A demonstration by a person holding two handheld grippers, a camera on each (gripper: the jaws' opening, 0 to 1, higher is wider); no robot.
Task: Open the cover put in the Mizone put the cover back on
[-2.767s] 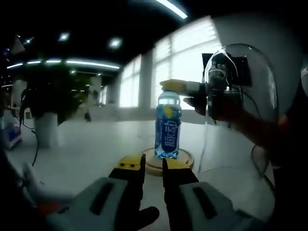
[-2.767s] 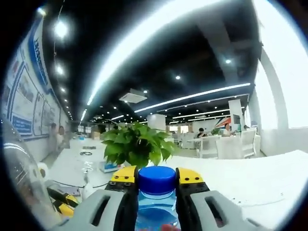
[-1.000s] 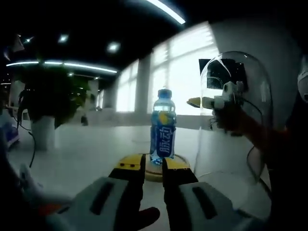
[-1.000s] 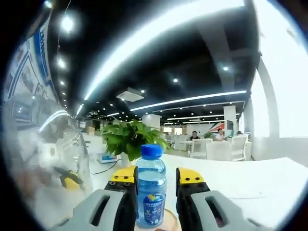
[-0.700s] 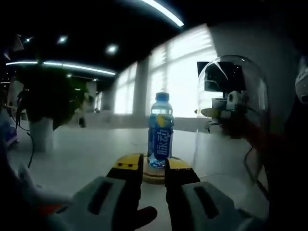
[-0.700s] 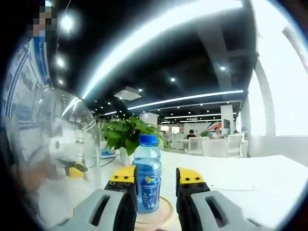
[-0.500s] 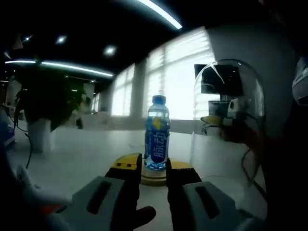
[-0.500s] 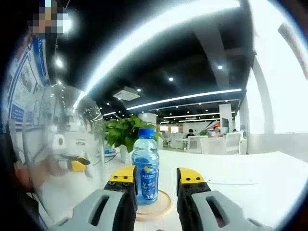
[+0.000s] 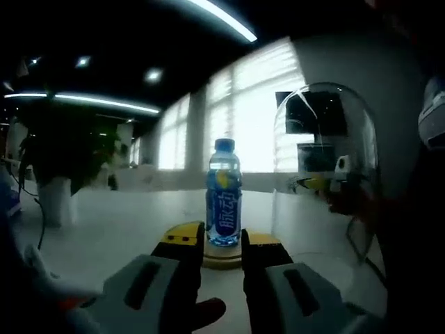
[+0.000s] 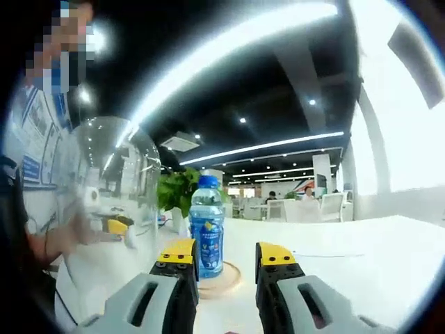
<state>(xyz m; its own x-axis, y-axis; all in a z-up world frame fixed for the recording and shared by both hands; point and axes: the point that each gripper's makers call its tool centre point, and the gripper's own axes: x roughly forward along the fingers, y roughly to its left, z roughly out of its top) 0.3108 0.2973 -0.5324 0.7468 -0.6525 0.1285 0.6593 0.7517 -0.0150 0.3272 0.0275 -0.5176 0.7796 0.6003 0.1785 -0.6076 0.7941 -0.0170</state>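
Bright windows back the left gripper view, whose gripper, jaws apart, faces the blue-labelled Mizone bottle upright on its round wooden base, clear glass dome cover at three o'clock; in the right gripper view, that gripper, jaws apart and empty, sees the dome at nine o'clock, apparently awaiting replacement.

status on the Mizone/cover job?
Done: the cover is off and the Mizone bottle stands upright on the round wooden base. In hand: nothing; the right gripper is open, clear of the bottle, and the left gripper's grip can't be judged. Left: set the cover, beside the base, over the bottle.
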